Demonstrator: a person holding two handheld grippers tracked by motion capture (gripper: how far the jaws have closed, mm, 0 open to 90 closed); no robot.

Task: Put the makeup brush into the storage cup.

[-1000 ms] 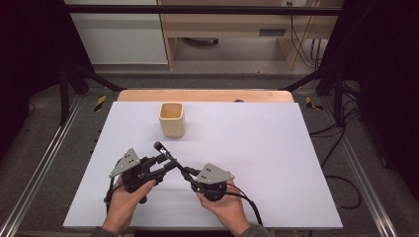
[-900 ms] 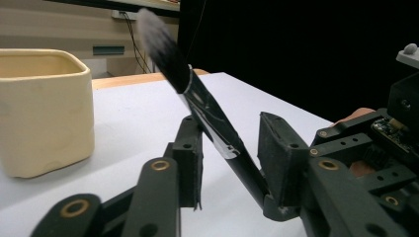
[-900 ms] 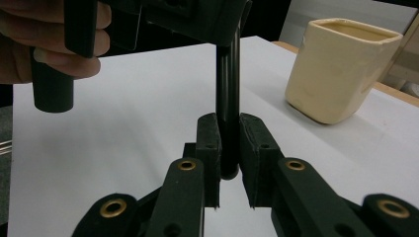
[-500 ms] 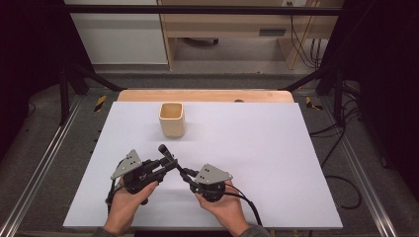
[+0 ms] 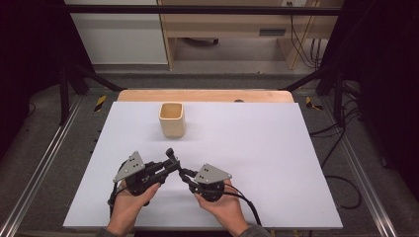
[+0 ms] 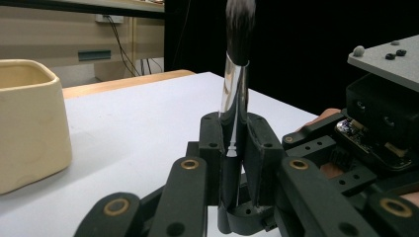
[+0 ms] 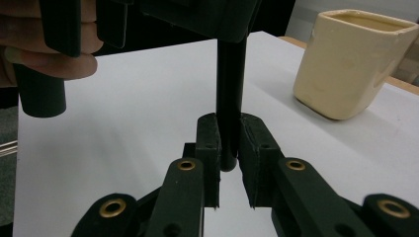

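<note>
A makeup brush (image 5: pixel 172 158) with a black handle (image 7: pixel 230 84), a silver ferrule (image 6: pixel 233 91) and dark bristles is held between both grippers near the table's front edge. My left gripper (image 6: pixel 236 123) is shut on it just below the ferrule, bristles pointing up in the left gripper view. In the high view the left gripper (image 5: pixel 167 166) comes in from the left. My right gripper (image 7: pixel 228 129) is shut on the handle's end, and in the high view the right gripper (image 5: pixel 185 174) meets the brush from the right. A cream square cup (image 5: pixel 172 120) stands empty farther back.
The white table sheet (image 5: pixel 276 158) lies on a wooden board (image 5: pixel 207 95). Metal rails (image 5: pixel 39 168) run along both sides. The cup (image 6: pixel 29 123) is left of the left gripper's jaws, and the cup (image 7: pixel 351 64) is at the upper right of the right gripper view.
The brush's bristle end has drifted slightly to the right. Both hands have stayed almost in place, still gripping the brush.
</note>
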